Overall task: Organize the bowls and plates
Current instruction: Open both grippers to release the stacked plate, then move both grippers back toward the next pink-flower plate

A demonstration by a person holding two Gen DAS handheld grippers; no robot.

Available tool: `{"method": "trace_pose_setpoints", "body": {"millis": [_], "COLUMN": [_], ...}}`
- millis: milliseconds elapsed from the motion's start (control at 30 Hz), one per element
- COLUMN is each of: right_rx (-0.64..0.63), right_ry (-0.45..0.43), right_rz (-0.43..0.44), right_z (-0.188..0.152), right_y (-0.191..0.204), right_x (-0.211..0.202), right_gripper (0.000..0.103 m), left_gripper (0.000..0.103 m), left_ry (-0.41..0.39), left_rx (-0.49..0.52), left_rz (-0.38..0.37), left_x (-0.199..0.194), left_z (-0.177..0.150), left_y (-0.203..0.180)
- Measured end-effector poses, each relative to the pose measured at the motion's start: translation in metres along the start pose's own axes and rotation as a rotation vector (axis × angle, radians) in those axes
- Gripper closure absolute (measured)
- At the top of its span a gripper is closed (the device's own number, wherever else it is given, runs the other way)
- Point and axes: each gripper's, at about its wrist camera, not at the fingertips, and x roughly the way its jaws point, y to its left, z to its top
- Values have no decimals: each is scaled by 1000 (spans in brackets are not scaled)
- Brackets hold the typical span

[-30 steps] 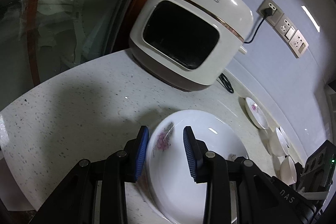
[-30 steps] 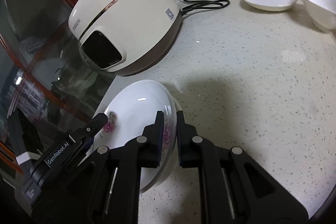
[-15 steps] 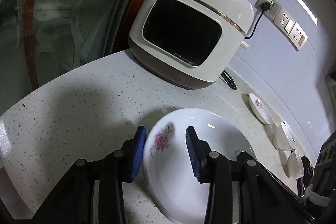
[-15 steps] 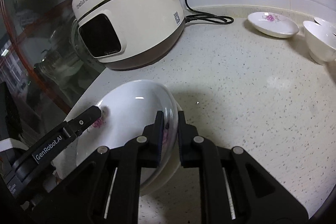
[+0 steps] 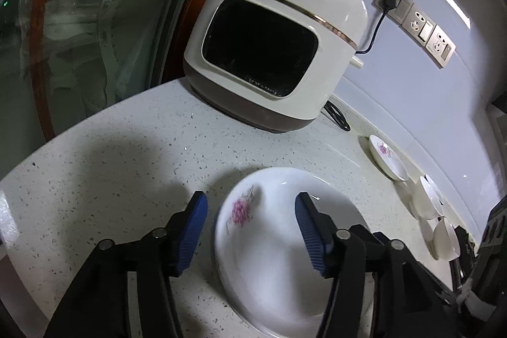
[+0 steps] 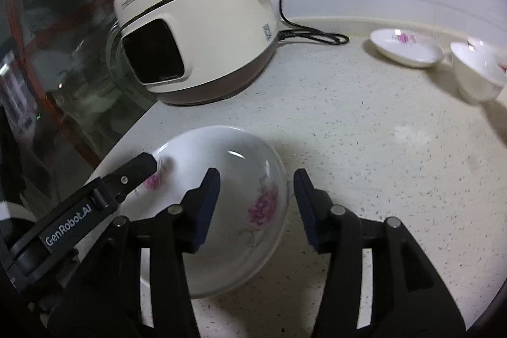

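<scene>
A: Left claw (image 5: 250,217) status?
B: Jaws spreading, pads clear of the big floral plate (image 5: 279,255). Rim between the fingers (image 5: 190,230), nothing gripped. Released

A: Plate location?
B: Flat on the speckled table (image 5: 126,154), near the front edge, in front of the cream rice cooker (image 5: 272,43)

A: Right claw (image 6: 256,198)?
B: Also opening. Plate rim (image 6: 279,179) sits between the pads, no contact on either side. Released too

A: Anything further right?
B: Small floral dish (image 6: 407,48) near the wall, just beside the cooker's black cord (image 6: 313,35). White bowl (image 6: 478,75) next to it, blurred at frame edge. Left view shows more white bowls (image 5: 431,198) lined along the wall, count unclear

A: Background?
B: Glass cabinet door (image 5: 79,21) with wood frame at left, wall sockets (image 5: 415,22) above the cooker, one plug in
</scene>
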Motion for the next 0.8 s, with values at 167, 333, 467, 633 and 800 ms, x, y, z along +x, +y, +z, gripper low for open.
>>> {"method": "trace_pose_setpoints", "body": {"millis": [167,333,467,633,800], "right_rx": [19,164,215,245,172], "right_ry": [-6,-31,-18,5,49], "right_rz": [7,65,52,-2,-84], "right_z": [-1,-3,-1,6,24], "right_y": [-5,-34,-61,-103,-142], "right_x": [0,-10,-15,-28,-29], "right_gripper": [48,46,45,41,38], "left_gripper": [40,28,19,17,16], "left_ry": [-23,-63,-72,3,134], "left_rx": [2,20,58,172,129], "left_rz": [2,6,-14,-45,-96], "left_x": [-9,-23,-30,-15,22], "left_z": [1,3,4,9,23], "left_y": [-2,-12,-33,-91,-133]}}
